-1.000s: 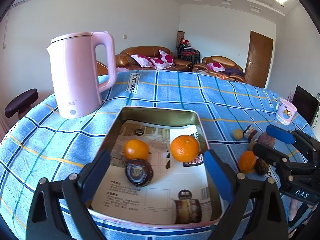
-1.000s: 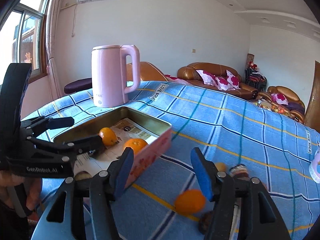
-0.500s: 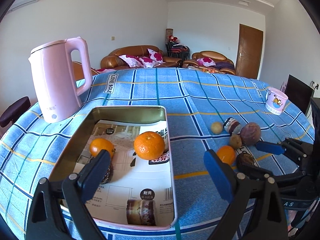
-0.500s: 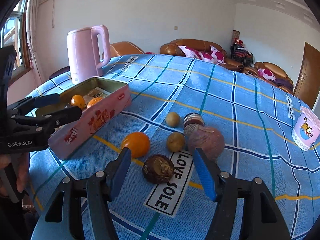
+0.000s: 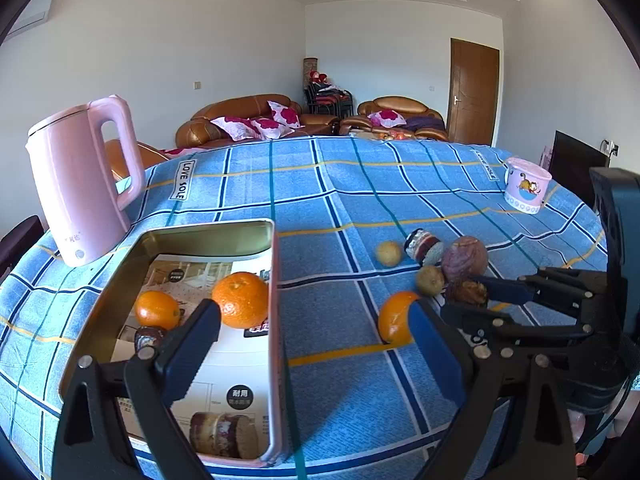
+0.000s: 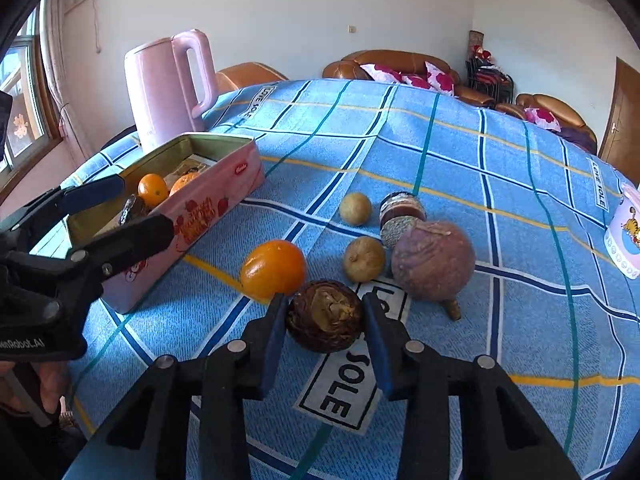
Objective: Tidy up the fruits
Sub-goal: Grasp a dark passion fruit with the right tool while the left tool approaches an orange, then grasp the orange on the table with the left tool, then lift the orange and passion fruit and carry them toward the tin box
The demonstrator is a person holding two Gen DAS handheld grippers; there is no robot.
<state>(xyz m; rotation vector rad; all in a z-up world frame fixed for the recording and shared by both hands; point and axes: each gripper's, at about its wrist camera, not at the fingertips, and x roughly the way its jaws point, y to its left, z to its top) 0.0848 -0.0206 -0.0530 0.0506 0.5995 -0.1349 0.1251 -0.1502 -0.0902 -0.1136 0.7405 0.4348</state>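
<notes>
**Right jaws clamped on the dark fruit; left jaws apart over the tin's edge**

Three oranges show: two in the tin [image 5: 272, 280], one orange [image 6: 273, 268] on the table [image 6: 500, 184] just left of the right jaws. Two small tan fruits [image 6: 364, 259] lie beyond those jaws, with one large purple fruit [image 6: 433, 261] ahead to their right and one small jar [image 6: 401, 212] on its side behind it.

The right gripper [image 6: 325, 318] has its jaws pressed against both sides of the dark fruit [image 6: 325, 314], which is round, wrinkled, dark brown with a yellowish patch, and sits on the cloth.

The left gripper [image 5: 314, 336] has its jaws wide apart, holding nothing; the tin's right wall lies between them. One more dark fruit [image 5: 149, 337] sits in the tin, just left of the left jaw. One pink kettle [image 5: 82, 184] and one pink cup [image 5: 526, 190] stand far ahead.
</notes>
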